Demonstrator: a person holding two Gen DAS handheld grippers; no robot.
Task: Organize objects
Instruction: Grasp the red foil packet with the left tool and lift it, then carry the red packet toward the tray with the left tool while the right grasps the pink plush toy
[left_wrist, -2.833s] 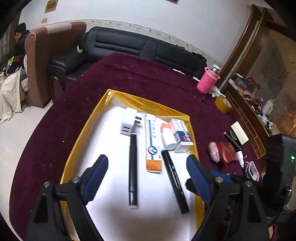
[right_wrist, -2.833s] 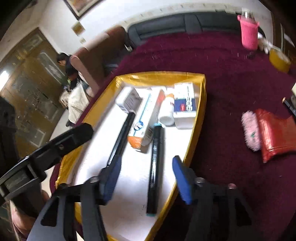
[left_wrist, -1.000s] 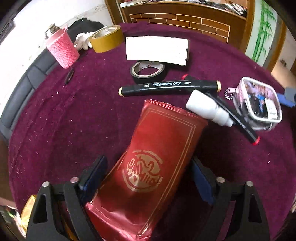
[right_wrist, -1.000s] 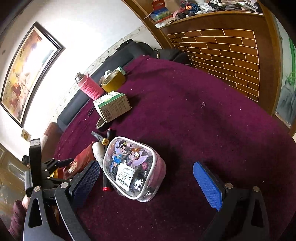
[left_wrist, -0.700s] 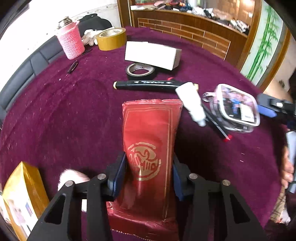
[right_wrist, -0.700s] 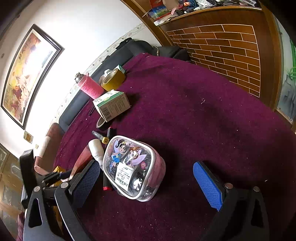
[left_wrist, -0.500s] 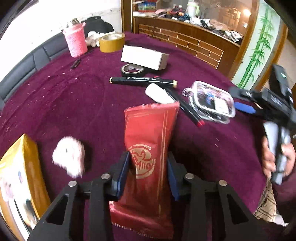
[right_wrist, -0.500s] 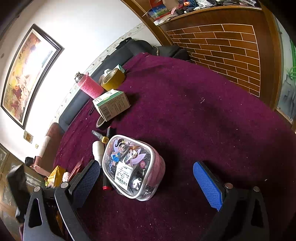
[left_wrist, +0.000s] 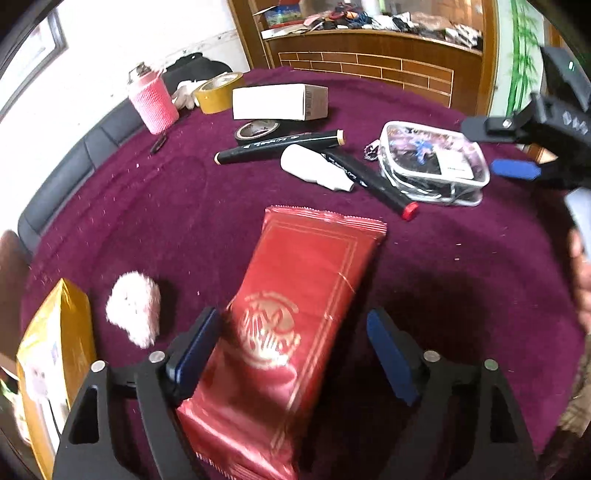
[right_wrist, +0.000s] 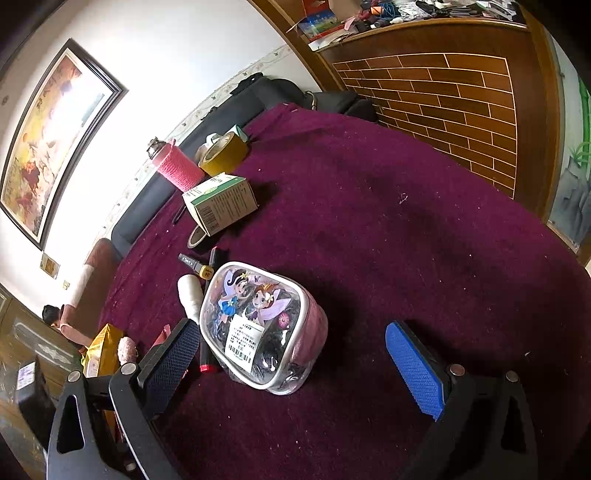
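A red foil packet (left_wrist: 303, 314) with a gold emblem lies on the maroon cloth between the jaws of my left gripper (left_wrist: 291, 325). Those jaws are opening: the left pad (left_wrist: 195, 347) sits right against the packet's edge, the right pad (left_wrist: 391, 354) stands well clear. A yellow-rimmed tray (left_wrist: 55, 332) shows at the lower left, with a pink fluffy ball (left_wrist: 135, 310) beside it. My right gripper (right_wrist: 291, 332) is open and hovers over a clear cartoon pouch (right_wrist: 258, 325), which sits near its left finger.
Beyond the packet lie two black markers (left_wrist: 280, 146), a white bottle (left_wrist: 314, 168), black tape (left_wrist: 256, 129), a white box (left_wrist: 277, 101), yellow tape (left_wrist: 216, 92) and a pink-sleeved bottle (left_wrist: 153, 101). The cloth (right_wrist: 406, 221) to the pouch's right is bare.
My left gripper shut on the red packet, carried it toward the tray side, and now its jaws have spread apart. The right gripper has not moved.
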